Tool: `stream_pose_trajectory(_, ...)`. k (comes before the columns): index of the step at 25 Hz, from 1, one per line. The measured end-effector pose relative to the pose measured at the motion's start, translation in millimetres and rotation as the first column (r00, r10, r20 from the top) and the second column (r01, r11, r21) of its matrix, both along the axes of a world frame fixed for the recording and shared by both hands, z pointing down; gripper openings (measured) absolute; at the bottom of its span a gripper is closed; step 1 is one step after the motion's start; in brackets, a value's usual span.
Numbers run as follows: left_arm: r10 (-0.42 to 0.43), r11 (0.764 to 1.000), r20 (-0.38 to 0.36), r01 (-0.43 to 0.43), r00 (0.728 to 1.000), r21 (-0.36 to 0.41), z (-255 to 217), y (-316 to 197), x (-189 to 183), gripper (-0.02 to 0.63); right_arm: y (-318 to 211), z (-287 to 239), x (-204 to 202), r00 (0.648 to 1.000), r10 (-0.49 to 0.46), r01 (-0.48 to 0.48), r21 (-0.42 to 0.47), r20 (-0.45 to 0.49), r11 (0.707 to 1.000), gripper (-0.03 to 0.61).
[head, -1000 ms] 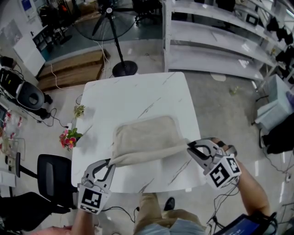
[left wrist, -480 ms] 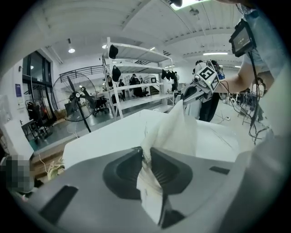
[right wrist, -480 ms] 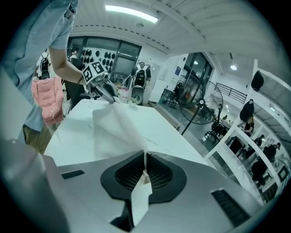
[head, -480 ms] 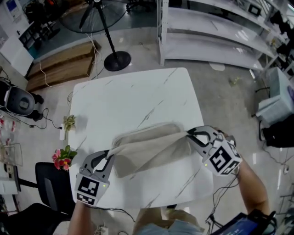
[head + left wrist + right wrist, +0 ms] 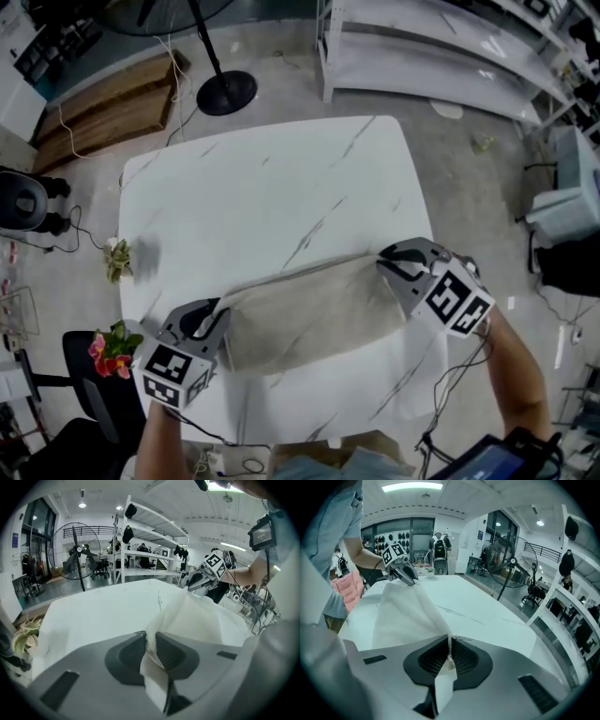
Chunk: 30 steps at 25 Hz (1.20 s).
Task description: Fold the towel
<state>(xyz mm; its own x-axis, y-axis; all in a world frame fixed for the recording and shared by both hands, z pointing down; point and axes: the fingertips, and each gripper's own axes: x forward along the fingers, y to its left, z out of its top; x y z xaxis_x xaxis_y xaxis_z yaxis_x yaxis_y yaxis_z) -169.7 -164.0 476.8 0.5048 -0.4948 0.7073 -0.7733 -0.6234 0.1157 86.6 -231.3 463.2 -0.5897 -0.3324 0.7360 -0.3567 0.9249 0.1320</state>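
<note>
Shows a soft beige cloth towel (image 5: 309, 314) on a white marble-look table (image 5: 272, 187) with thin grey veins. Sits on the half of the table nearest the person (image 5: 516, 375), well away from the far edge. Looks like one long rectangle, mostly smooth, with a fuzzy skin and a few gentle creases. Runs its long way from side to side across the head view, a bit tilted: left end lower in the picture, right end higher. Points one short end to the left and one to the right. Lies mostly flat, but lifts up off the table at the two far corners.

Pinches the far left corner in the grey, hand-held left gripper (image 5: 222, 314) with its black-and-white marker cube. Holds those jaws narrow, dark pads (image 5: 172, 655) pressing the cloth, with a flap of towel poking back between them. Has just been easing those jaws open a tiny bit, with the corner in between.

Pinches the far right corner in the matching grey right gripper (image 5: 384, 262). Squeezes those jaws almost fully together on a thin fold of towel, with a small tip sticking out behind the ribbed black pads (image 5: 464, 658).

Tips both grippers down toward the table. Pulls the far edge of the towel fairly straight from one to the other. Catches the other gripper at the towel's far end in each gripper view.
</note>
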Motion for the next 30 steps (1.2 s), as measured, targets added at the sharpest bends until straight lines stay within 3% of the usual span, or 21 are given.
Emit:
stream_pose_trajectory(6, -0.103, 0.994, -0.065, 0.1, 0.993, -0.053, 17, -23, -8, 0.095, -22, 25, -2, 0.998, 0.068, -0.067, -0.048, 0.007, 0.997, 0.079)
stream_pose_trajectory(11, -0.181, 0.982, -0.157, 0.171, 0.971, -0.079, 13, -30, -16, 0.203, -36, 17, 0, 0.983, 0.16, -0.153, -0.081, 0.09, 0.985, 0.138)
stream_pose_trajectory(15, -0.245, 0.969, -0.151, 0.247, 0.958, -0.011, -12, -34, -40, 0.273, -43, -20, 8, 0.954, 0.231, -0.233, -0.013, 0.191, 0.972, 0.086)
stream_pose_trajectory(17, -0.28, 0.957, -0.156, 0.288, 0.947, 0.032, -33, -31, -51, 0.26, -28, -34, -3, 0.964, 0.178, -0.182, 0.002, 0.199, 0.983, 0.032)
stream_pose_trajectory(18, -0.277, 0.957, -0.168, 0.288, 0.946, 0.045, -42, -26, -51, 0.221, -15, -37, -12, 0.972, 0.138, -0.139, -0.007, 0.189, 0.99, 0.029)
stream_pose_trajectory(21, -0.188, 0.978, -0.176, 0.201, 0.966, 0.06, -58, -5, -30, 0.125, 29, -32, -44, 0.991, 0.002, 0.005, -0.048, 0.134, 0.999, 0.028)
stream_pose_trajectory(24, -0.023, 0.997, -0.134, 0.032, 0.991, 0.064, -48, 17, 10, 0.084, 54, -20, -73, 0.986, -0.094, 0.1, -0.036, 0.136, 0.994, 0.028)
stream_pose_trajectory(27, 0.085, 0.996, -0.081, -0.084, 0.993, 0.022, -16, 16, 38, 0.084, 54, -2, -85, 0.99, -0.075, 0.082, -0.059, 0.123, 0.995, 0.026)
stream_pose_trajectory(30, 0.057, 0.998, -0.101, -0.057, 0.993, -0.003, 15, -1, 30, 0.073, 46, 23, -77, 0.999, -0.008, 0.014, -0.112, 0.05, 0.994, 0.025)
